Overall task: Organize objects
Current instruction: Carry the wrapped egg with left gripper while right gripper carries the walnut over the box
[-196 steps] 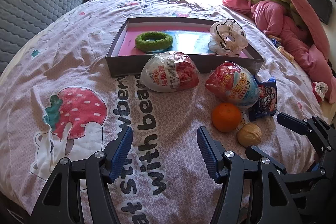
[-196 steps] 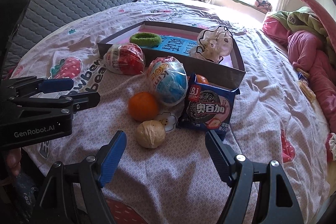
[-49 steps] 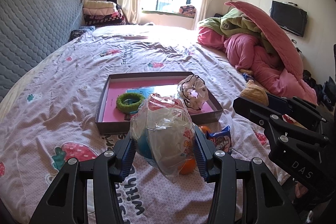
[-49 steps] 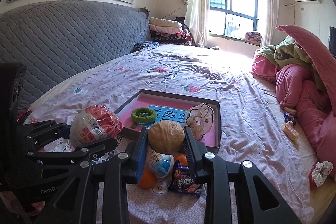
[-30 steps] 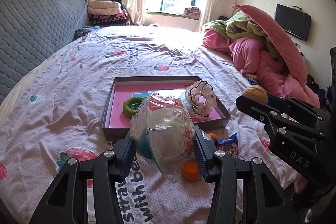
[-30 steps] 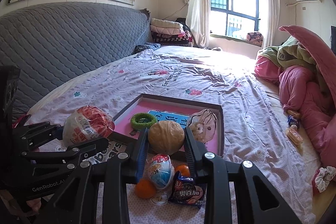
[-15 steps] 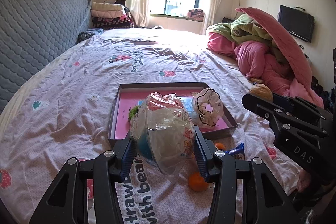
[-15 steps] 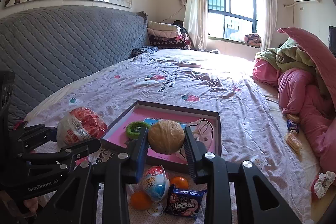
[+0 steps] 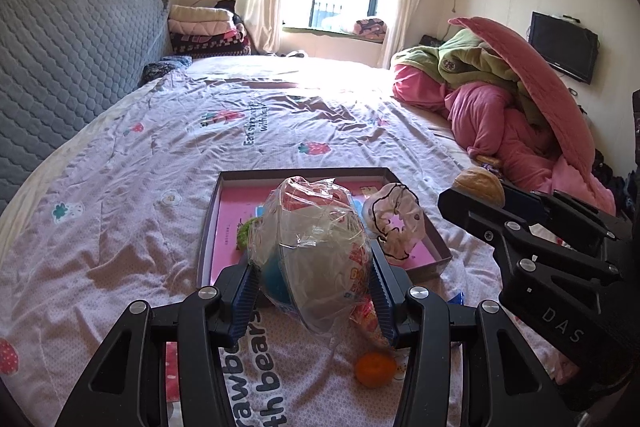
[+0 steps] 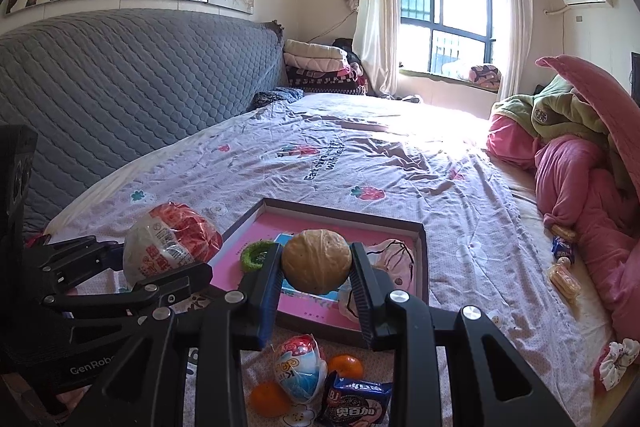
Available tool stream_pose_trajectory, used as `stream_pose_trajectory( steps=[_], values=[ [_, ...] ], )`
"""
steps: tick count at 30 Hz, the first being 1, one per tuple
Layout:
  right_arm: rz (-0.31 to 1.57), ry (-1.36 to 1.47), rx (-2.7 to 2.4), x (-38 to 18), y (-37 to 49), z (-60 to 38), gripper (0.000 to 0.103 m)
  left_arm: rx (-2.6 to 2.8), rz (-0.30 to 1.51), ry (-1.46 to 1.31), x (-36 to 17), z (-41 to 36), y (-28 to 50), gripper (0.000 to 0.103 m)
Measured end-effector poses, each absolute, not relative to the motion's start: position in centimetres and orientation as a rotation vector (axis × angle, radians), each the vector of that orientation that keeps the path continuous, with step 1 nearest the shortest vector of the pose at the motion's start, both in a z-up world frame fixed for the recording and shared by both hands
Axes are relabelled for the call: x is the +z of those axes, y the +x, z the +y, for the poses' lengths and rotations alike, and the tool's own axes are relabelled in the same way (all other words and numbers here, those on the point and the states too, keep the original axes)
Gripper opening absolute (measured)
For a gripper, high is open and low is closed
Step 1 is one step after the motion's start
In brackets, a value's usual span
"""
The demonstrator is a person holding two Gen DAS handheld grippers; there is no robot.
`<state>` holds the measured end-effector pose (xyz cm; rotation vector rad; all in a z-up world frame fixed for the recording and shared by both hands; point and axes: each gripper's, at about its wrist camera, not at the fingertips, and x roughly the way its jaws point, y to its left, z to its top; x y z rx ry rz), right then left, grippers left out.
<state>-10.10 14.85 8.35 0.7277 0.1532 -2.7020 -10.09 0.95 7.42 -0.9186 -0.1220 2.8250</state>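
Note:
My left gripper (image 9: 312, 291) is shut on a plastic-wrapped red and white toy egg (image 9: 312, 247), held above the near edge of the shallow box tray (image 9: 208, 227) with a pink bottom. The right wrist view shows that egg (image 10: 172, 247) off to the left. My right gripper (image 10: 316, 279) is shut on a walnut (image 10: 316, 261) above the tray's near wall (image 10: 422, 267). A green ring (image 10: 254, 255) and a white scrunchie (image 9: 394, 219) lie in the tray. Below the grippers, on the bedsheet, lie a second wrapped egg (image 10: 298, 367), two oranges (image 10: 270, 399) (image 10: 346, 365) and a cookie packet (image 10: 356, 403).
A pile of pink and green quilts (image 9: 520, 115) fills the bed's right side, with small snacks (image 10: 564, 279) and another scrunchie (image 10: 616, 359) at its foot. A grey padded headboard (image 9: 60, 67) runs along the left. Folded blankets (image 10: 320, 67) are stacked at the far end.
Both grippers have moved forward toward the tray with the egg and the walnut still held. The items on the sheet have slid lower in both views.

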Motion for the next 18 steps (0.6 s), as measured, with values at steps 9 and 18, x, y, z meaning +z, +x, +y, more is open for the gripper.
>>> stream_pose_trajectory(
  steps=[9, 18],
  values=[
    [0.173, 0.734, -2.693, 8.7, -11.4, 13.8, 0.033, 2.827, -0.137, -0.919, 8.1, 0.5, -11.9, 0.051],
    [0.165, 0.756, -2.694, 9.1, -13.3, 14.1, 0.033, 2.834, -0.139, -0.938, 8.6, 0.5, -14.2, 0.052]
  ],
)
